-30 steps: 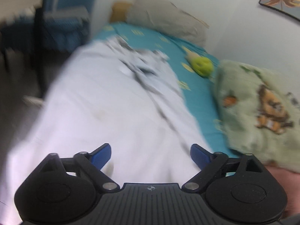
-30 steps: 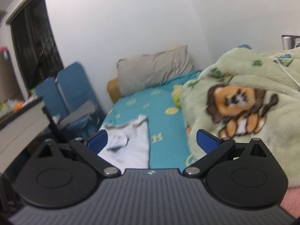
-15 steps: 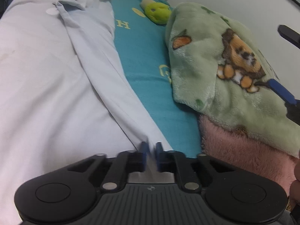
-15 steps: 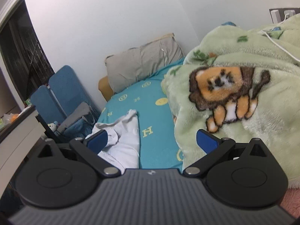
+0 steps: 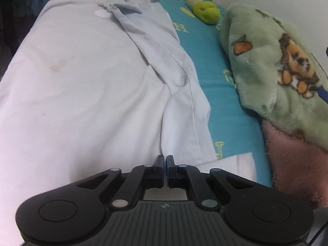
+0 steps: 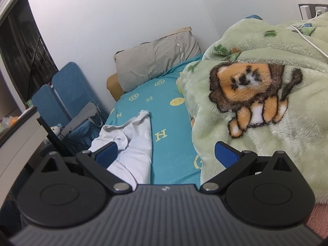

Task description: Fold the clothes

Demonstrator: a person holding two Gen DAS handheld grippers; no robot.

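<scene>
A white T-shirt [image 5: 82, 78] lies lengthwise on the teal bed sheet [image 5: 225, 106], its right side folded over into a long crease and its collar at the far end. My left gripper [image 5: 165, 160] is shut on the near hem of the white T-shirt, where the fold ends. In the right wrist view the same white T-shirt [image 6: 135, 143] shows at the lower left. My right gripper [image 6: 166, 153] hangs open above the bed with nothing between its blue fingers. Its blue fingertip [image 5: 324, 93] pokes into the left wrist view at the right edge.
A green lion-print blanket [image 6: 256, 102] is heaped along the right side of the bed over a pink fleece [image 5: 295, 160]. A green plush toy [image 5: 205, 10] and a grey pillow [image 6: 155, 55] lie at the head. Blue folded chairs [image 6: 61, 94] stand left of the bed.
My left gripper dropped to the shirt's near hem and shut on it, and now holds it a little closer. My right gripper stayed open and drifted slightly.
</scene>
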